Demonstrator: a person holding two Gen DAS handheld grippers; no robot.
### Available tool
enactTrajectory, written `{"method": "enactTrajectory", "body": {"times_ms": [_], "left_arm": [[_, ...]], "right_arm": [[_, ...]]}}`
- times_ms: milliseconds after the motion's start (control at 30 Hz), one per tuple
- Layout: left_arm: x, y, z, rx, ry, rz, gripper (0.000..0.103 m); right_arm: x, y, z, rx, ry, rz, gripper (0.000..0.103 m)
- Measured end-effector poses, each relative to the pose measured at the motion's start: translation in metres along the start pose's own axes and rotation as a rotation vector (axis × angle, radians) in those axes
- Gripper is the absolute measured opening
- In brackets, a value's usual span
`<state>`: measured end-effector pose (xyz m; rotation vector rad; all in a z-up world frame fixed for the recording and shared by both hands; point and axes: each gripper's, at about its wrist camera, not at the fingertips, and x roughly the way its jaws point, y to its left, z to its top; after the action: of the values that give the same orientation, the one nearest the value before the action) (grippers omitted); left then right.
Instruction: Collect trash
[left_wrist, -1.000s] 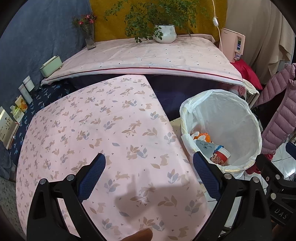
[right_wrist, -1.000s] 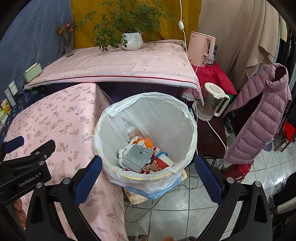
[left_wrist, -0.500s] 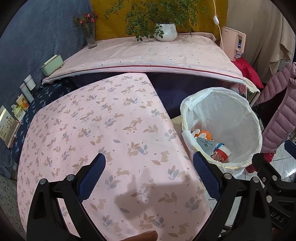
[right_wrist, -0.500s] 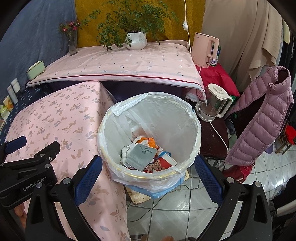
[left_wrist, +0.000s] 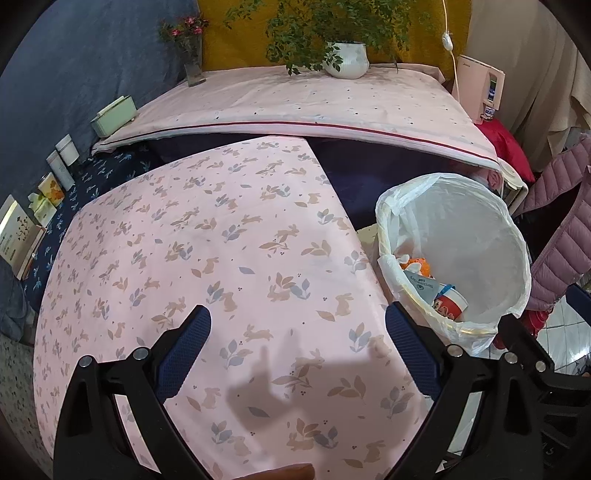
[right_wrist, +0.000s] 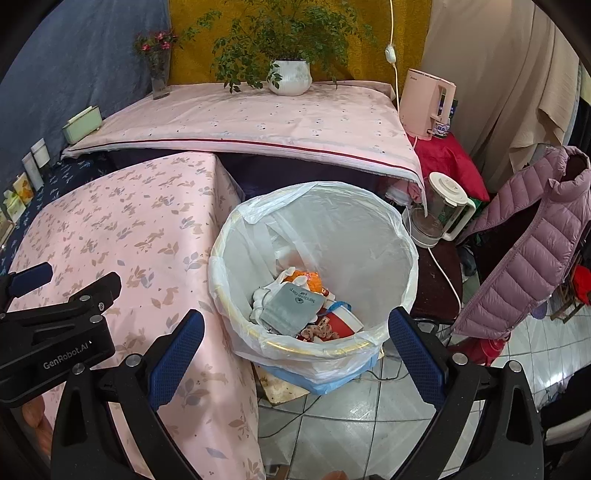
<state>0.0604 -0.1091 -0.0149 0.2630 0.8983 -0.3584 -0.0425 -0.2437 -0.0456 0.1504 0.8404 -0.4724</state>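
- Since a second ago, only a slight drift of both views; trash bin (right_wrist: 314, 280) shifted a little rightward in the right wrist view, contents unchanged.
- Left hand-held gripper (left_wrist: 295, 354) released, empty, above the bare rabbit-print surface (left_wrist: 207, 236).
- Right hand-held gripper (right_wrist: 295, 350) likewise spread wide, empty, over the bin's near rim.
- Trash inside the bin: grey pouch (right_wrist: 291, 306) lying flat, long axis running lower left to upper right; red cup (left_wrist: 452, 306) tipped on its side.
- Probably collected already; nothing left on the surface.
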Motion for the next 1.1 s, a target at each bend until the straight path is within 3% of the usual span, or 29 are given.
{"method": "enactTrajectory", "body": {"times_ms": [1100], "left_arm": [[0.0032,0.0028,-0.0008,-0.012,0.005,0.016,0.091]], "right_arm": [[0.0055,0.0031,-0.002,-0.009,0.009,0.002,0.096]]}}
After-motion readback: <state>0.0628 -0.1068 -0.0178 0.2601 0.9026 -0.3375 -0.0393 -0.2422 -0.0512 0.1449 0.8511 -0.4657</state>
